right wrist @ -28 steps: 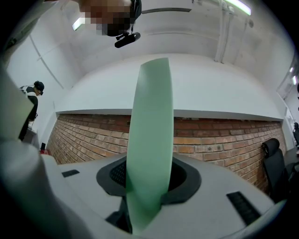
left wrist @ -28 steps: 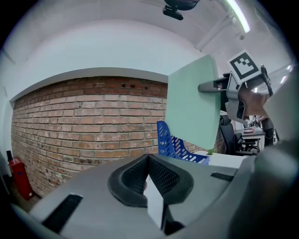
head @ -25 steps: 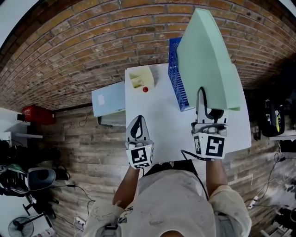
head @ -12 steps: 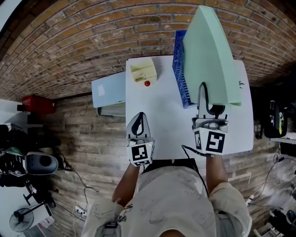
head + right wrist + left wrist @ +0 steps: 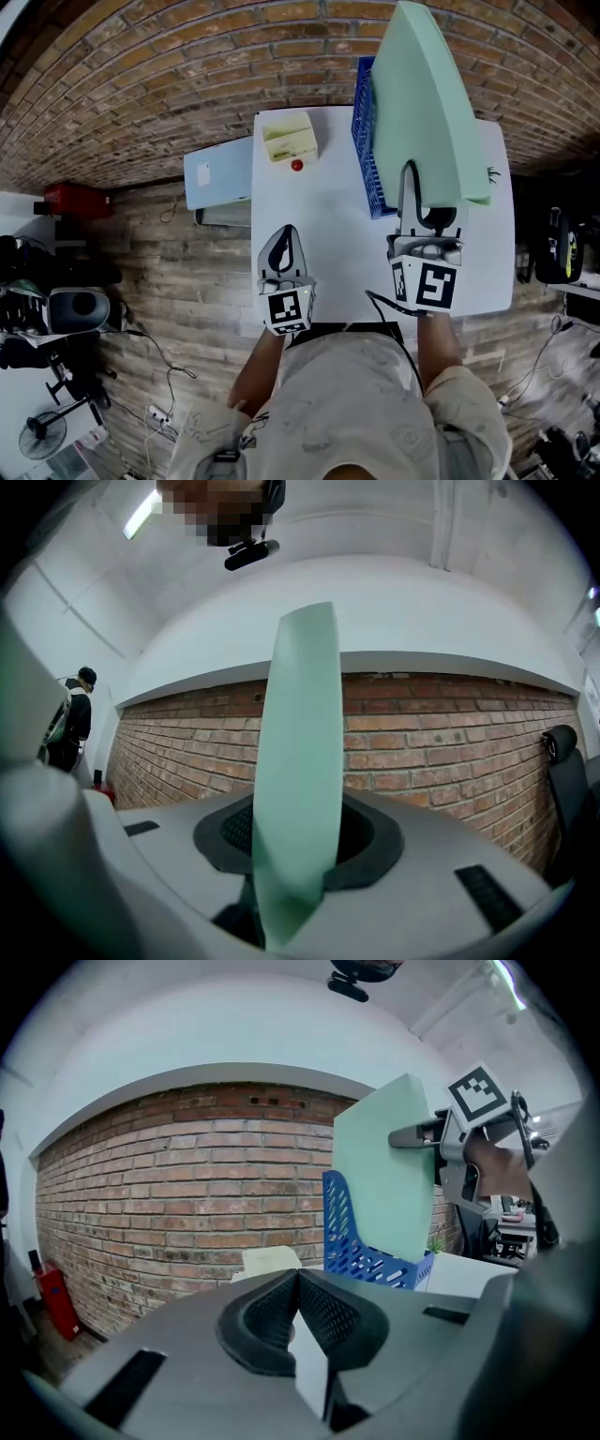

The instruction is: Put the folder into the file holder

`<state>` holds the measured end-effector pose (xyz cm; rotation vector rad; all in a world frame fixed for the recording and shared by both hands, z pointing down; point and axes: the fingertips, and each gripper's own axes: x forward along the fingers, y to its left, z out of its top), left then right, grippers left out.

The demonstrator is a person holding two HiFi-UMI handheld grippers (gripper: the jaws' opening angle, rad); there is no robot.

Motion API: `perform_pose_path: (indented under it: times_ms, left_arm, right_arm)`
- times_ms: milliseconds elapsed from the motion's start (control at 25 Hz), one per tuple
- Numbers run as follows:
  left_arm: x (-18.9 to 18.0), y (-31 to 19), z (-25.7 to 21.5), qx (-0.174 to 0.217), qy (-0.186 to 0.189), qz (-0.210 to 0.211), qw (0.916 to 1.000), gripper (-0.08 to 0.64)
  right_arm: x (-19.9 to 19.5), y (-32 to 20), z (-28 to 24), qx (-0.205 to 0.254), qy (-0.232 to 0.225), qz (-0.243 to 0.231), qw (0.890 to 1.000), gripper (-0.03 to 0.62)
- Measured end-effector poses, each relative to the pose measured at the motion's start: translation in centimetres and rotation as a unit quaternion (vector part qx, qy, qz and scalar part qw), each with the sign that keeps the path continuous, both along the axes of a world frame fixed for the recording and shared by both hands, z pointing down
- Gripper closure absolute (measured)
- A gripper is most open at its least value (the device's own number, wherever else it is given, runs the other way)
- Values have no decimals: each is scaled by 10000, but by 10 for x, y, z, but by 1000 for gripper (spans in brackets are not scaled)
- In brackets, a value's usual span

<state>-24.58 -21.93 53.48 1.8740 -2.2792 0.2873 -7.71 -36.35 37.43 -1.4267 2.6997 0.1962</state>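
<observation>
Now, folder (image 5: pixel 427 103): upright on edge, raised above holder (image 5: pixel 362 141), slightly to its right; long axis parallel to holder's.
Right gripper (image 5: pixel 419 192): clamped on folder's near edge.
Left gripper (image 5: pixel 281 246): jaws together, empty, left of holder, farther off.

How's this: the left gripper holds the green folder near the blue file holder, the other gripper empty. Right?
No: the right gripper holds the green folder near the blue file holder; the left gripper is empty, as the right gripper view shows.
</observation>
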Motion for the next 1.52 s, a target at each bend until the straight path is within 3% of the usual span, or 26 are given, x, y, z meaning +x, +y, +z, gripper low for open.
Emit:
perform_pose_path:
  times_ms: [840, 1000, 1200, 1520]
  left_arm:
    - [4, -7, 11, -194, -89, -68, 9997, 546]
    - [8, -7, 13, -208, -72, -39, 9998, 546]
    - [9, -6, 17, -246, -59, -16, 9997, 546]
    - [14, -5, 15, -214, -58, 29, 9998, 546]
  right_arm:
    - [-14, -8, 96, -578, 627, -102, 9963, 433]
    - [-13, -5, 122, -895, 609, -55, 9941, 433]
    - [-22, -4, 111, -659, 591, -179, 9959, 431]
    - [-22, -4, 115, -787, 581, -147, 9951, 426]
